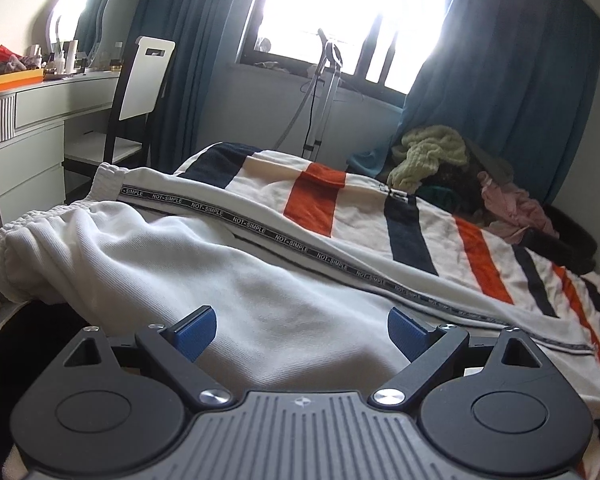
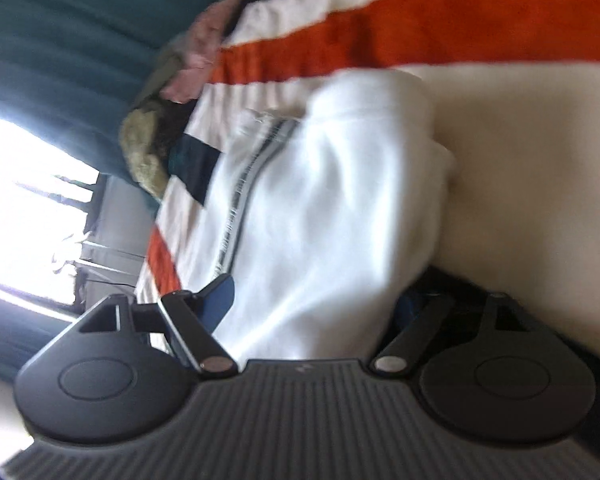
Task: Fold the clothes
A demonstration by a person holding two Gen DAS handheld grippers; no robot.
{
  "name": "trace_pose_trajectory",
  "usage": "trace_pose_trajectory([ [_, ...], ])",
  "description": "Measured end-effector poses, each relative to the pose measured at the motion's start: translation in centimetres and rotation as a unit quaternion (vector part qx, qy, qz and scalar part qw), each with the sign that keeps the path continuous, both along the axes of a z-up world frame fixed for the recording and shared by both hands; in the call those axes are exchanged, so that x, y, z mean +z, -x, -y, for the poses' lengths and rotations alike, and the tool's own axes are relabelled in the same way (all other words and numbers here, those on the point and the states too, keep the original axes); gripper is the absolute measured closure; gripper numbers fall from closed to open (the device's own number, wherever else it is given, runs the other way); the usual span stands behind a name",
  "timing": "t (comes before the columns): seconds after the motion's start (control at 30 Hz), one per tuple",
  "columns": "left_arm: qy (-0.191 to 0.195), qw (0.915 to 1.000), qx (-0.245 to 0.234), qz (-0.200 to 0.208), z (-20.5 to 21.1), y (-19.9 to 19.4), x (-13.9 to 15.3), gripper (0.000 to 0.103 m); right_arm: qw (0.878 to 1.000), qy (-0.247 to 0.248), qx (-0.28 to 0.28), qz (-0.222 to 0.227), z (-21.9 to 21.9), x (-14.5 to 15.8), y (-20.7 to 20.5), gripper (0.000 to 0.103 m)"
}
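Observation:
White sweatpants (image 1: 172, 256) with a black lettered side stripe (image 1: 260, 230) lie on a bed with a striped white, orange and navy blanket (image 1: 316, 196). Their elastic waistband (image 1: 4, 256) is at the left. My left gripper (image 1: 302, 334) is open just above the white fabric, holding nothing. In the tilted, blurred right wrist view the same sweatpants (image 2: 320, 208) fill the middle. My right gripper (image 2: 316, 304) is open with white fabric between its wide-apart fingers; the right fingertip is hidden by cloth.
A pile of other clothes (image 1: 456, 168) sits at the bed's far right, also in the right wrist view (image 2: 156, 136). A white dresser (image 1: 32, 128) and chair (image 1: 140, 92) stand left. Blue curtains (image 1: 512, 80) frame a bright window.

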State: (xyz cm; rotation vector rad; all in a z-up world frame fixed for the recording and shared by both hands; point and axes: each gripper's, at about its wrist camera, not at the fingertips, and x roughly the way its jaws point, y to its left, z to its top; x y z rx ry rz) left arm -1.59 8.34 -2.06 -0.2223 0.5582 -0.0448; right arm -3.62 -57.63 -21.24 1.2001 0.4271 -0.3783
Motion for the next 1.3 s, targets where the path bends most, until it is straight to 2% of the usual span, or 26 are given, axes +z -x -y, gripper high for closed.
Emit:
trace_pose_trajectory([
  [0.2, -0.010, 0.9999, -0.001, -0.008, 0.3, -0.5, -0.5, 0.009, 0.997, 0.037, -0.010, 0.061, 1.6, -1.4, -0.2, 0.027],
  [0.33, -0.020, 0.9997, -0.006, -0.012, 0.8, -0.9, -0.9, 0.009, 0.996, 0.044, -0.019, 0.072, 2.7, -1.6, -1.4, 0.027],
  [0.43, -0.031, 0.9994, -0.007, -0.011, 1.4, -1.6, -1.2, 0.009, 0.997, 0.051, -0.021, 0.062, 3.7, -1.3, -3.0, 0.027],
  [0.47, -0.034, 0.9994, -0.006, -0.009, 1.6, -1.9, -1.4, 0.009, 0.997, 0.054, -0.021, 0.058, 4.1, -1.3, -3.6, 0.031],
  [0.5, -0.034, 0.9994, -0.006, -0.008, 1.9, -2.2, -1.5, 0.009, 0.997, 0.059, -0.020, 0.049, 4.4, -1.2, -4.2, 0.048],
  [0.53, -0.033, 0.9994, -0.006, -0.007, 2.3, -2.4, -1.7, 0.009, 0.997, 0.070, -0.015, 0.027, 4.4, -1.4, -4.6, 0.070],
  [0.57, -0.031, 0.9995, -0.006, -0.006, 2.7, -2.7, -1.9, 0.009, 0.997, 0.078, -0.012, 0.010, 4.4, -1.6, -4.9, 0.076],
  [0.6, -0.030, 0.9995, -0.006, -0.005, 3.1, -3.0, -2.1, 0.009, 0.997, 0.075, -0.016, 0.014, 4.6, -1.9, -4.6, 0.082],
  [0.63, -0.030, 0.9995, -0.009, -0.005, 3.5, -3.3, -2.4, 0.009, 0.997, 0.070, -0.020, 0.020, 4.7, -2.1, -4.2, 0.086],
  [0.73, -0.046, 0.9984, -0.034, -0.002, 5.5, -4.0, -3.3, 0.009, 0.997, 0.073, -0.027, 0.024, 4.9, -1.7, -3.9, 0.088],
  [0.87, -0.092, 0.9924, -0.082, -0.007, 8.6, -4.4, -5.2, 0.006, 0.988, 0.155, -0.015, 0.007, 3.5, 1.4, -4.0, 0.090],
  [0.93, -0.133, 0.9863, -0.095, -0.020, 10.0, -4.6, -6.5, 0.003, 0.981, 0.193, -0.010, 0.006, 2.6, 3.4, -4.2, 0.090],
  [0.97, -0.141, 0.9848, -0.097, -0.029, 10.3, -4.8, -7.0, 0.002, 0.977, 0.214, -0.006, 0.008, 2.1, 4.7, -4.5, 0.090],
  [1.07, -0.139, 0.9840, -0.098, -0.052, 10.1, -5.5, -8.0, 0.001, 0.957, 0.290, 0.013, 0.011, -0.5, 9.0, -5.4, 0.090],
  [1.2, -0.125, 0.9859, -0.099, -0.050, 9.3, -5.3, -7.6, 0.001, 0.916, 0.398, 0.041, 0.031, -6.0, 14.6, -6.5, 0.090],
  [1.3, -0.122, 0.9864, -0.101, -0.043, 8.8, -4.9, -6.7, 0.001, 0.885, 0.457, 0.067, 0.055, -11.1, 17.8, -6.4, 0.090],
])
